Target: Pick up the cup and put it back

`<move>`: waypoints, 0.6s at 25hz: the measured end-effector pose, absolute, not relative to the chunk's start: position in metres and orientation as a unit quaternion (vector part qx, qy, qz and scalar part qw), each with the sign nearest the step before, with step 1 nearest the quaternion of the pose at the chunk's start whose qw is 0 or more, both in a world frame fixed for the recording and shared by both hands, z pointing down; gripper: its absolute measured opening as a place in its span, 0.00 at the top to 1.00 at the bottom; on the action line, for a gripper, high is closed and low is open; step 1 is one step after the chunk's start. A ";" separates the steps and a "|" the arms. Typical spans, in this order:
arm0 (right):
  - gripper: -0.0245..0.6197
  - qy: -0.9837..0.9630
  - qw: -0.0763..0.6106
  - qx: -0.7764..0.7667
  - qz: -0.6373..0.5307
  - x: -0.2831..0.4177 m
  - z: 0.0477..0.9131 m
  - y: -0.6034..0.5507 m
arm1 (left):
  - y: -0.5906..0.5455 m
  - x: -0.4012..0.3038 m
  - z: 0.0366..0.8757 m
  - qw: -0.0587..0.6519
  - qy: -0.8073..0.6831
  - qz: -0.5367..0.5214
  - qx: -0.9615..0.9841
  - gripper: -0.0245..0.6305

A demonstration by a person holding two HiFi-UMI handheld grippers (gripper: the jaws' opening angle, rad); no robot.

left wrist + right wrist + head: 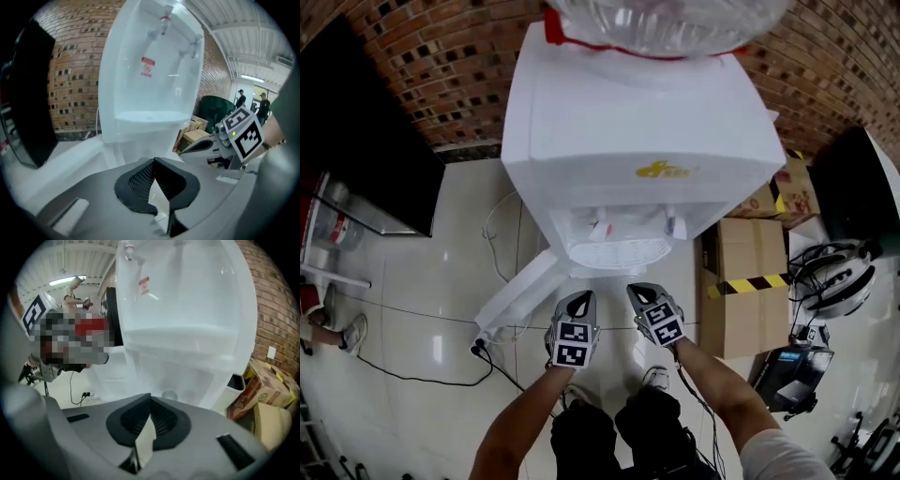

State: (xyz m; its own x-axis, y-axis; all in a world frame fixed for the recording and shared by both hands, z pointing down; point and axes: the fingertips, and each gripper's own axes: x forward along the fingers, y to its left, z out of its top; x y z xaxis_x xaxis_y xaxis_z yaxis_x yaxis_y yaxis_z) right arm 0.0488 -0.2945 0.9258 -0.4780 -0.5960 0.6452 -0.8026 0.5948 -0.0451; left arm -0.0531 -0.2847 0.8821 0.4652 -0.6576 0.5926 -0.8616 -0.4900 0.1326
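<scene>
A white water dispenser (637, 141) with a clear bottle (666, 19) on top stands straight ahead, its taps (605, 228) above a drip tray (614, 253). No cup shows clearly in any view. A small pale round thing (168, 394) sits low by the dispenser, and I cannot tell what it is. My left gripper (579, 298) and right gripper (643, 291) hover side by side just short of the tray. Both are shut, jaw tips touching, with nothing between them (153, 163) (150, 398). The right gripper's marker cube (243, 132) shows in the left gripper view.
Cardboard boxes (750, 281) with yellow-black tape and a helmet (839, 281) crowd the right. A dark cabinet (366, 141) stands at the left. A white panel (520, 295) leans by the dispenser's foot, with a cable and plug (478, 352) on the tiled floor. People (241, 98) stand far off.
</scene>
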 end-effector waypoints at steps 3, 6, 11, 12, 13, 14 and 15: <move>0.95 -0.833 0.304 0.417 0.200 0.060 0.868 -0.267 | -0.256 -0.055 0.832 0.218 -0.472 0.248 0.817 0.96; 0.95 -0.825 0.306 0.421 0.221 0.069 0.803 -0.247 | -0.227 -0.064 0.776 0.251 -0.487 0.246 0.799 0.96; 0.95 -0.819 0.303 0.422 0.245 0.073 0.676 -0.220 | -0.192 -0.073 0.654 0.277 -0.501 0.238 0.785 0.96; 0.95 -0.816 0.300 0.426 0.250 0.075 0.650 -0.216 | -0.187 -0.073 0.629 0.280 -0.502 0.235 0.784 0.96; 0.95 -0.813 0.294 0.432 0.257 0.076 0.625 -0.211 | -0.181 -0.072 0.604 0.285 -0.503 0.228 0.784 0.96; 0.95 -0.810 0.286 0.438 0.264 0.077 0.599 -0.209 | -0.177 -0.072 0.578 0.290 -0.505 0.217 0.783 0.96; 0.95 -0.810 0.275 0.443 0.269 0.075 0.572 -0.207 | -0.174 -0.073 0.554 0.293 -0.507 0.208 0.784 0.96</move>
